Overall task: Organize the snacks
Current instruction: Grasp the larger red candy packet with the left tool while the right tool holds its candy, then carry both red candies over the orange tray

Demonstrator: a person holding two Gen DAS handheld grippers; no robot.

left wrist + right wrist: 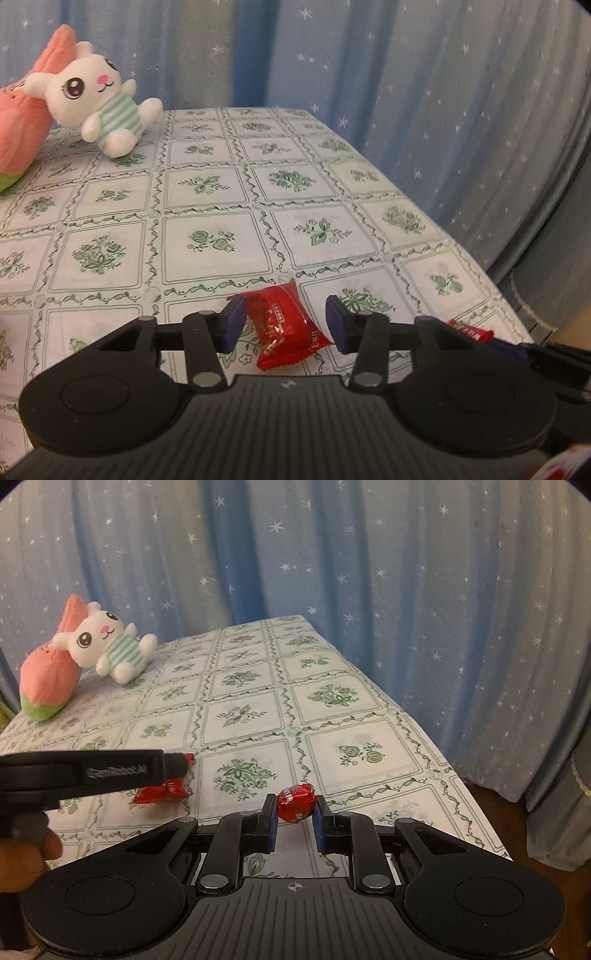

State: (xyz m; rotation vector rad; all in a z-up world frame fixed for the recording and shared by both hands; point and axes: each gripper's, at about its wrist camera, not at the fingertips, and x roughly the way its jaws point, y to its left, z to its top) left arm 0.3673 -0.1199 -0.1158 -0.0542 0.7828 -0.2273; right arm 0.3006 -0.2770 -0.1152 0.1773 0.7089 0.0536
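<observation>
Snacks in red wrappers occupy the near edge of the counter (pixel 258 716), which is covered in a green floral tiled cloth. Nearest, the right gripper (pixel 295 821) has its fingers closed on a small round foil-wrapped candy (pixel 295 802), pinched at its sides just off the cloth, presumably so it can be carried to a gathering spot. Beside it, the left gripper (pixel 286 323) straddles a red pillow-pack snack (pixel 284 325) lying flat on the counter; its left finger (pixel 234 325) touches the wrapper edge while the right finger stands clear, so the fingers are partly open and not yet gripping. This placement suggests a grasp in preparation, with the pack centred between the fingers. In the right wrist view the same gripper body (pixel 85 775) reaches in from the left over that pack, with a hand (pixel 22 856) at the handle. A further red wrapper (pixel 469 330) shows at the right edge of the left wrist view. Farther back, a white plush rabbit (pixel 110 646) leans on a pink plush (pixel 48 679) near the far corner, well apart from the snacks. Blue star-printed curtains (pixel 369 554) close the background.
</observation>
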